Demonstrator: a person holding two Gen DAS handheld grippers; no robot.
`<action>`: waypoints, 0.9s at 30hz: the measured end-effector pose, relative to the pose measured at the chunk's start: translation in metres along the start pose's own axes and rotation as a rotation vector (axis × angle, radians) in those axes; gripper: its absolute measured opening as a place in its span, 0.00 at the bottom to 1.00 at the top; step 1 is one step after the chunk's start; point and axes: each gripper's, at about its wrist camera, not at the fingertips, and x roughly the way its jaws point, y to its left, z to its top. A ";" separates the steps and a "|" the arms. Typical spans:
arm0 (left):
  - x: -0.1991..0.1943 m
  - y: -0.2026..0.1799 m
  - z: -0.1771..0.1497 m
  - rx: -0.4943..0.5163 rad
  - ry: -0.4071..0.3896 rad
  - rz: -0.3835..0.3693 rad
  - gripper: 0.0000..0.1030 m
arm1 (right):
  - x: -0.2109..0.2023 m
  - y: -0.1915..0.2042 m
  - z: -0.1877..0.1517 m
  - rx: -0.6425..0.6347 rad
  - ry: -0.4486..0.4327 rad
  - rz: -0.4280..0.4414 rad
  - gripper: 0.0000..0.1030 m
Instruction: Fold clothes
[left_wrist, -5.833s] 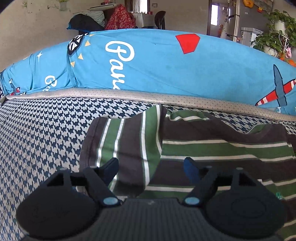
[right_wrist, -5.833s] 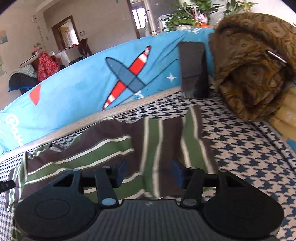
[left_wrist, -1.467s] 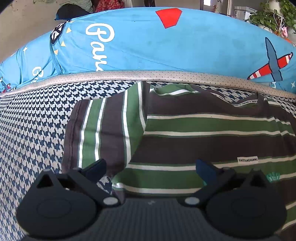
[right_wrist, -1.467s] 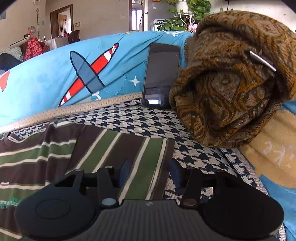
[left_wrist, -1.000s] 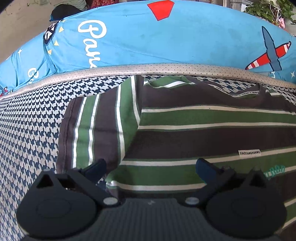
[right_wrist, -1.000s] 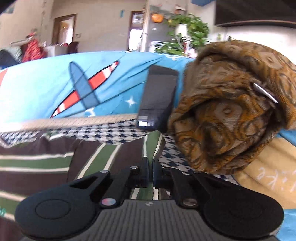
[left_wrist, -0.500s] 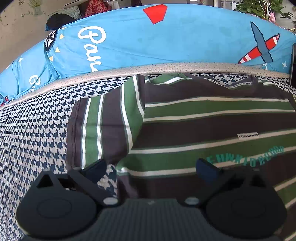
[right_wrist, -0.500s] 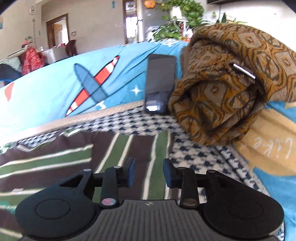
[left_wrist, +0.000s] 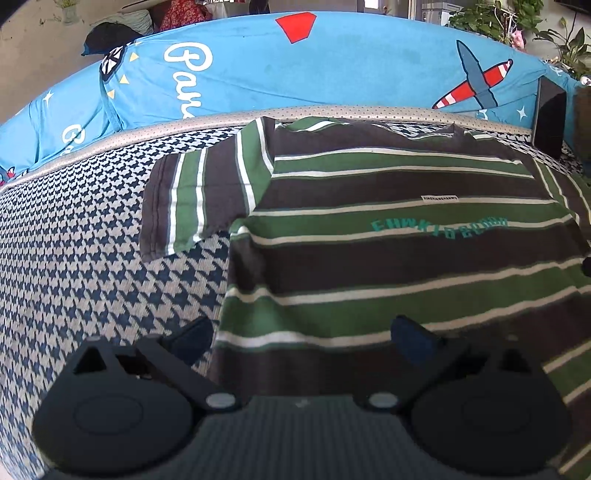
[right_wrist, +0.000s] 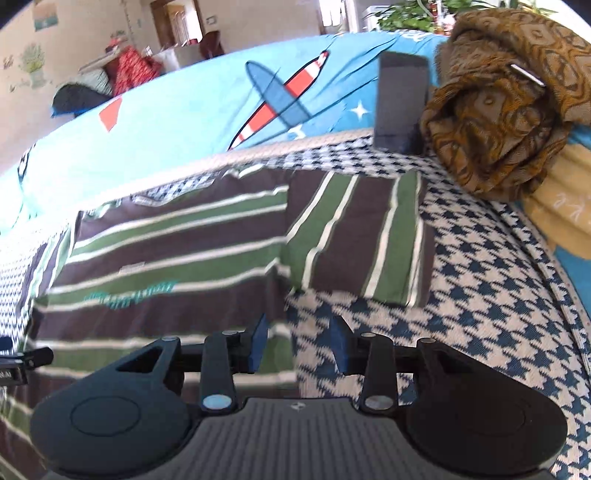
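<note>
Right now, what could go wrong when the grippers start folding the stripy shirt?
The phone stands propped near the shirt's right sleeve; swinging that sleeve over might knock it down. The striped shirt lies on a loose houndstooth cover, so the open left gripper or right gripper could pinch the cover too.

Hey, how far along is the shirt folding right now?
Done: the striped shirt lies spread flat on the houndstooth cover, sleeves out. In hand: nothing; the left hand-held gripper and right hand-held gripper are both open. Left: every fold, starting with the sleeves.
</note>
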 end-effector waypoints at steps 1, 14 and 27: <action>-0.003 0.000 -0.006 -0.002 -0.002 0.000 1.00 | 0.001 0.004 -0.002 -0.016 0.008 0.000 0.35; -0.028 0.023 -0.058 -0.088 0.001 0.008 1.00 | -0.004 0.013 -0.013 -0.113 -0.049 -0.172 0.01; -0.046 0.026 -0.085 -0.086 -0.035 0.041 1.00 | -0.056 -0.010 -0.042 0.144 -0.079 -0.074 0.30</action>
